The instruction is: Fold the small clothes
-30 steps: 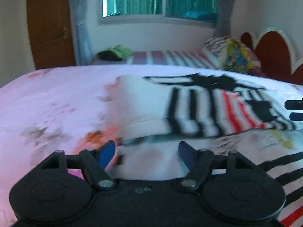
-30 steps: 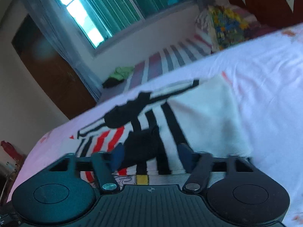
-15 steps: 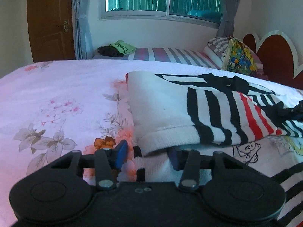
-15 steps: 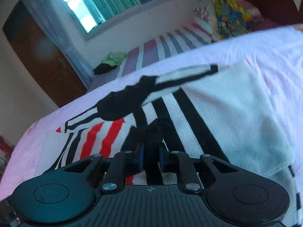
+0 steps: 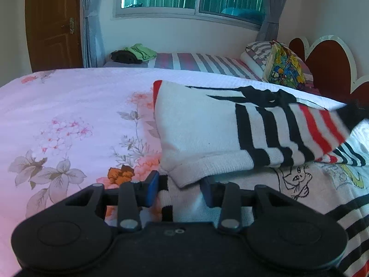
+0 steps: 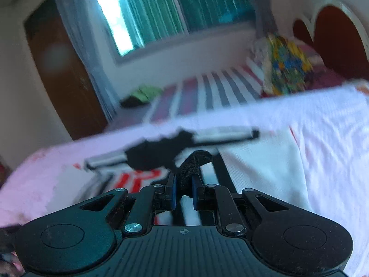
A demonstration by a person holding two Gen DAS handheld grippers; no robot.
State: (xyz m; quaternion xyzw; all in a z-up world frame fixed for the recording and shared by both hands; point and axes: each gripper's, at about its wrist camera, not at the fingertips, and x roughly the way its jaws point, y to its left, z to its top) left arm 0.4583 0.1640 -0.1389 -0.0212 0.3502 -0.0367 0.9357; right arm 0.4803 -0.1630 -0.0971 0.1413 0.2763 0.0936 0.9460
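Observation:
A white knitted sweater with black and red stripes lies folded over on the bed, on top of a layer of cloth with a cartoon print. My left gripper sits low at the near hem. Its jaws are closing with the striped cloth edge between them, and the pads do not clearly pinch it. In the right wrist view the sweater spreads ahead. My right gripper is shut on a black fold of the sweater and holds it raised off the bed. That view is blurred by motion.
The pink floral bedsheet stretches to the left. Behind it stands a second bed with a striped sheet, green and dark clothes and a colourful pillow. A red headboard is at the right, a brown door at the left.
My right jaws closed on the black fold and lifted it while the wrist rolled. My left gripper moved in to the near hem and its jaws narrowed around the cloth edge.

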